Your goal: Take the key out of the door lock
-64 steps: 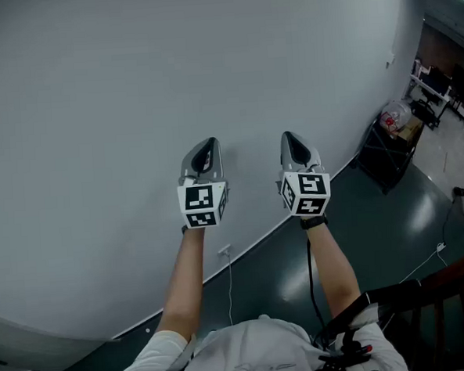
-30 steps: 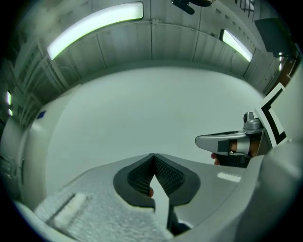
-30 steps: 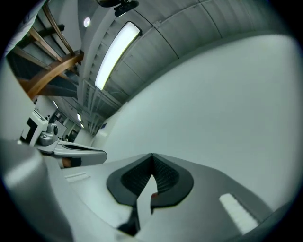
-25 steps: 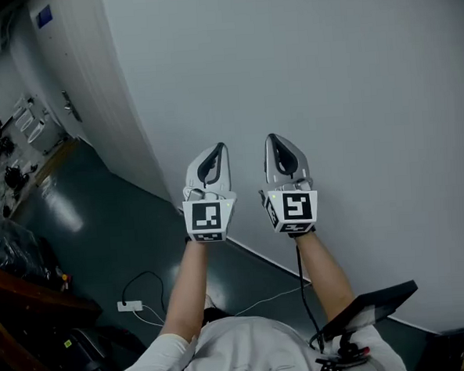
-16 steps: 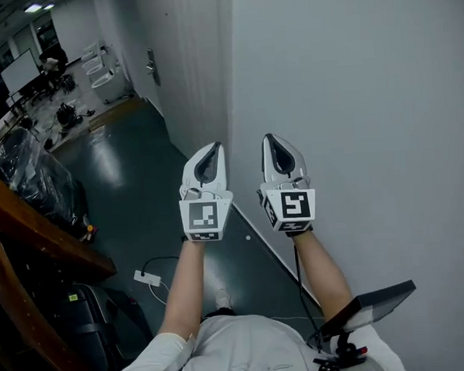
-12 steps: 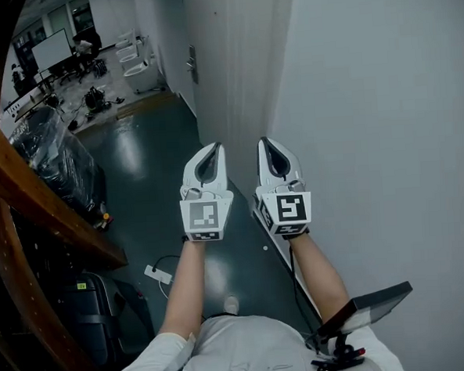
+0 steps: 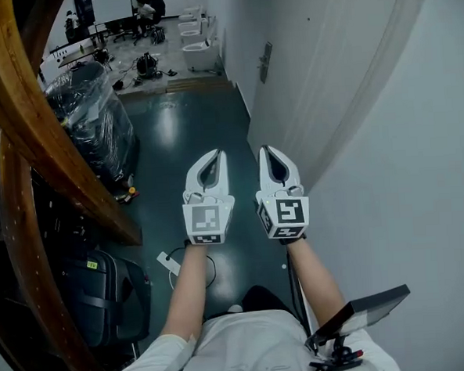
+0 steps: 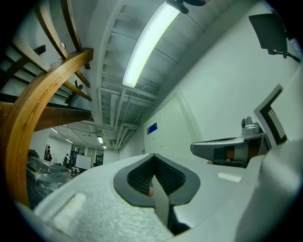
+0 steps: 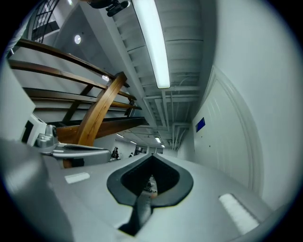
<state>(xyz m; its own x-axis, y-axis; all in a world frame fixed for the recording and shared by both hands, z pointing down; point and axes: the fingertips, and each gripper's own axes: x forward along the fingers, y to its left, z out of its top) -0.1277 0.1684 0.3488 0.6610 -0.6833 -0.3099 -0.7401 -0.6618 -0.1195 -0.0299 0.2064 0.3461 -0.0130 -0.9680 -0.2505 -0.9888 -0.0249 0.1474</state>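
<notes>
Both grippers are held side by side in the centre of the head view, pointing forward along a corridor. The left gripper (image 7: 214, 154) has its white jaws pressed together with nothing between them, and the left gripper view (image 8: 154, 176) shows its ribbed dark pads meeting. The right gripper (image 7: 266, 150) is likewise closed and empty, its jaws meeting in the right gripper view (image 9: 150, 182). The two grippers are near each other but apart.

The pale grey door (image 7: 319, 73) runs along the upper right of the head view, and its small metal lock plate (image 7: 265, 61) sits near the top centre, well ahead of both grippers. The key is too small to make out there. A blue sign (image 9: 200, 124) hangs on the same wall side, seen at the right of the right gripper view.

A curved brown wooden stair rail (image 7: 19, 100) sweeps down the left edge. Beside it stands a plastic-wrapped bundle (image 7: 90, 111) on the glossy dark green floor (image 7: 183, 129). A black suitcase (image 7: 109, 298) sits at the lower left, with a white power strip (image 7: 168, 263) just beside it. A long ceiling strip light (image 8: 147, 42) glows at the top of the left gripper view
</notes>
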